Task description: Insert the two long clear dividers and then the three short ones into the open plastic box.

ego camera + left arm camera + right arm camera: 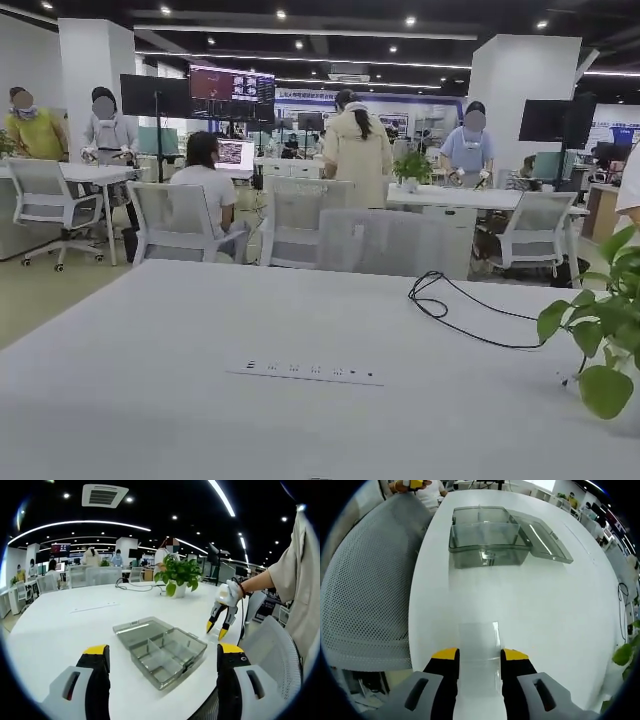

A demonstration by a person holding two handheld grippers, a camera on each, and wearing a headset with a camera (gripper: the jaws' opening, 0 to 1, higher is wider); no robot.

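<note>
The clear plastic box (pixel 165 655) lies on the white table (pixel 60 630) with its lid (pixel 140 630) folded open beside it. Clear partitions seem to stand inside it. My left gripper (pixel 162 650) hovers short of the box, jaws wide open and bare. From the other side, the box (pixel 487 542) and its lid (pixel 542 537) lie well ahead of my right gripper (pixel 480 654). Its yellow-tipped jaws are shut on a short clear divider (pixel 479 640), held above the table. A gloved hand holds the right gripper (pixel 216 629) to the right of the box.
A potted plant (pixel 177 575) and a black cable (pixel 132 586) sit at the table's far side. A grey mesh chair (pixel 365 595) stands against the table edge by the right gripper. The head view faces the table (pixel 300 420), plant leaves (pixel 600 330), and people at desks beyond.
</note>
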